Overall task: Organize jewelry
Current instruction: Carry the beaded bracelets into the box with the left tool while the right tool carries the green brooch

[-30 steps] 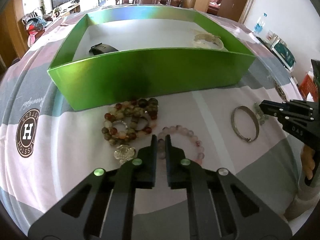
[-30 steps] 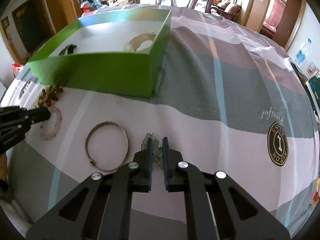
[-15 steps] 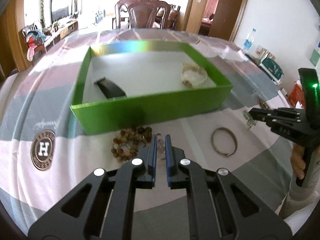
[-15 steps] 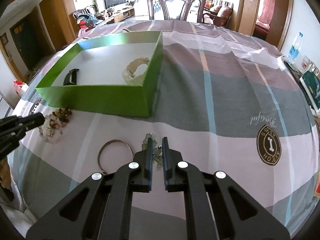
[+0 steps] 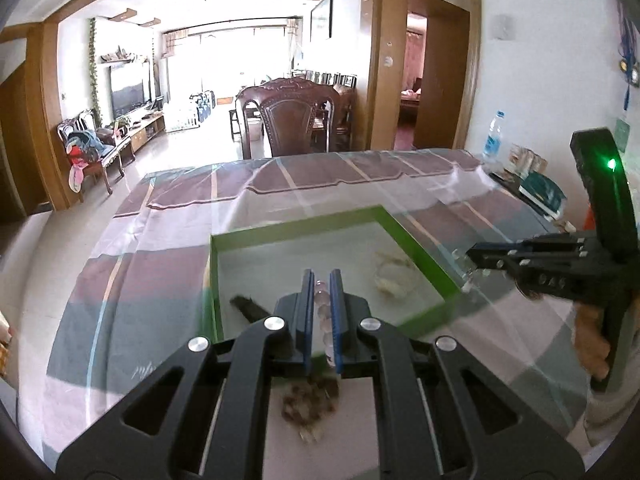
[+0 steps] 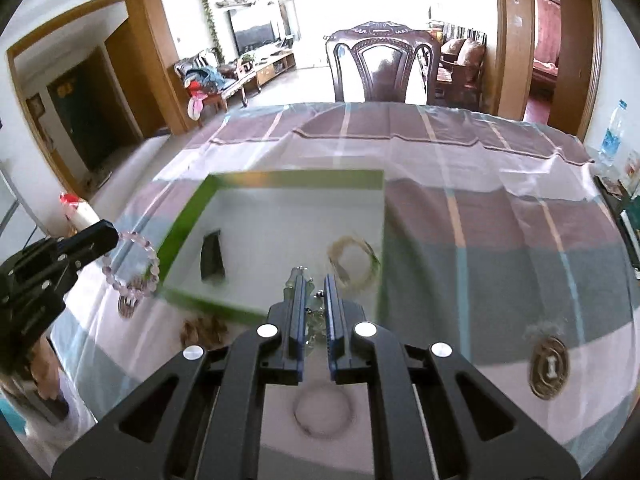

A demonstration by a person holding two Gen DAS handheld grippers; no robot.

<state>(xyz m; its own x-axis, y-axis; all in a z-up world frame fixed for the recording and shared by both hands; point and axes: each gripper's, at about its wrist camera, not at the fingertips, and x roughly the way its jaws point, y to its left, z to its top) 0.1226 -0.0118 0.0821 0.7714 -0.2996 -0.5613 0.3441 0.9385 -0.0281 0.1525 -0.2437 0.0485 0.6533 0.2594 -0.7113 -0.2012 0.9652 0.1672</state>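
Left gripper (image 5: 320,280) clamped narrow on a pink bracelet (image 5: 322,312), beads pinched between the blue pads (image 5: 307,300) and hanging clear of the cloth (image 5: 160,272) – in the right wrist view, same bracelet (image 6: 132,264) dangling as a loop from the left gripper (image 6: 108,236), beside the near left corner of the green box (image 6: 184,216). Right gripper (image 6: 313,280) likewise pinched nearly closed on a pale green piece (image 6: 314,320), part of it poking out past the fingertips; too blurred to tell what kind of jewelry. From the left wrist, right gripper (image 5: 472,254) seen at the right, just off the box (image 5: 420,248) rim, something small and glassy hanging at its tip, a hand (image 5: 592,340) on the handle below. Inside the box: a dark strap (image 6: 212,256) toward the left, a pale bangle (image 6: 354,260) toward the right, both lying flat on the white floor. Still on the cloth – a heap of brown beads (image 5: 310,400) in front of the box's near wall, a small ornament (image 6: 128,304) beside it, and a metal ring (image 6: 322,412) lying flat below the right gripper, blurred. Round logo (image 6: 548,366) printed on the cloth to the right. Wooden chair (image 6: 380,68) at the table's far edge, water bottle (image 5: 492,134) near the right wall.
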